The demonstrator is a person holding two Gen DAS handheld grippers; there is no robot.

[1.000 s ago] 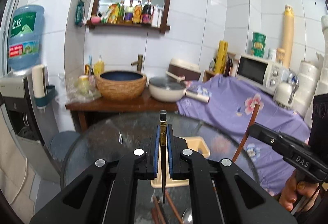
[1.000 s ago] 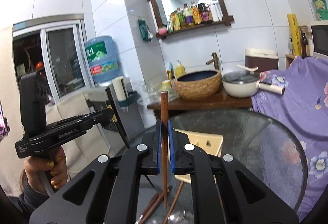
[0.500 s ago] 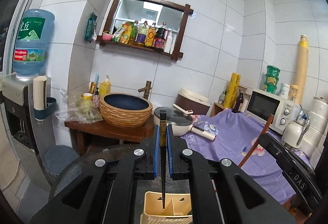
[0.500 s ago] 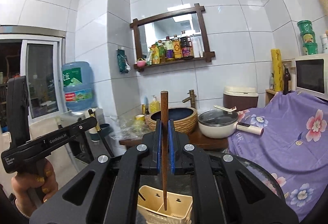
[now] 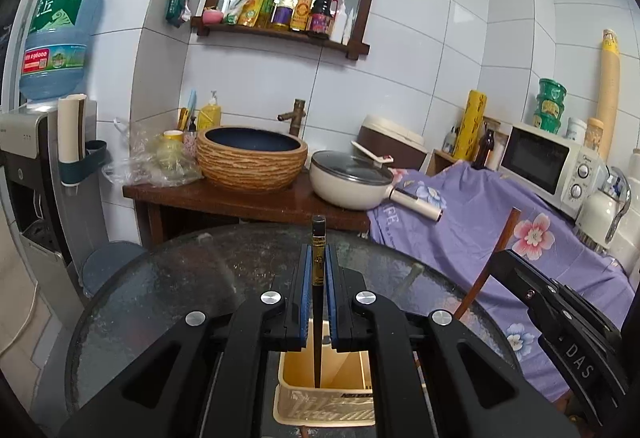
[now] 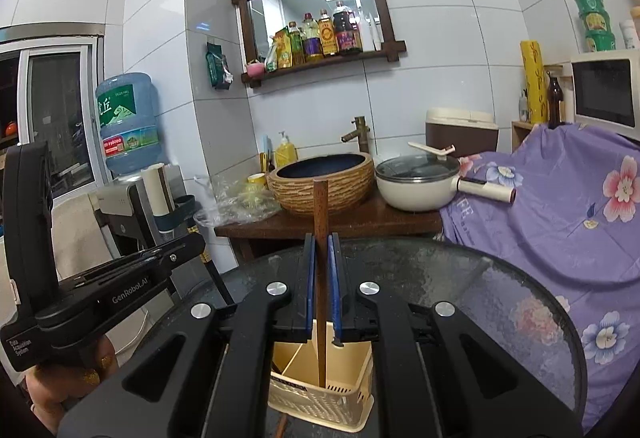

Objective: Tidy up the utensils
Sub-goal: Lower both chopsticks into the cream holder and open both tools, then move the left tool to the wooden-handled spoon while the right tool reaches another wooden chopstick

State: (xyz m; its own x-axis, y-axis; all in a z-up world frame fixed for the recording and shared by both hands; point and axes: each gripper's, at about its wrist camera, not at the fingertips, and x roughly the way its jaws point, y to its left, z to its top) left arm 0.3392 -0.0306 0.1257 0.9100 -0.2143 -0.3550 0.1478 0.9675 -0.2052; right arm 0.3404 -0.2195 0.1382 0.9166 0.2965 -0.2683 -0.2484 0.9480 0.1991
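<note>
Both grippers have dropped toward the beige utensil basket on the round glass table. Left gripper clamps a black chopstick, tip inside the basket. Right gripper pinches a brown chopstick, its tip inside too.

Left gripper clamping upright black chopstick, tip inside beige holder, glass table
</note>
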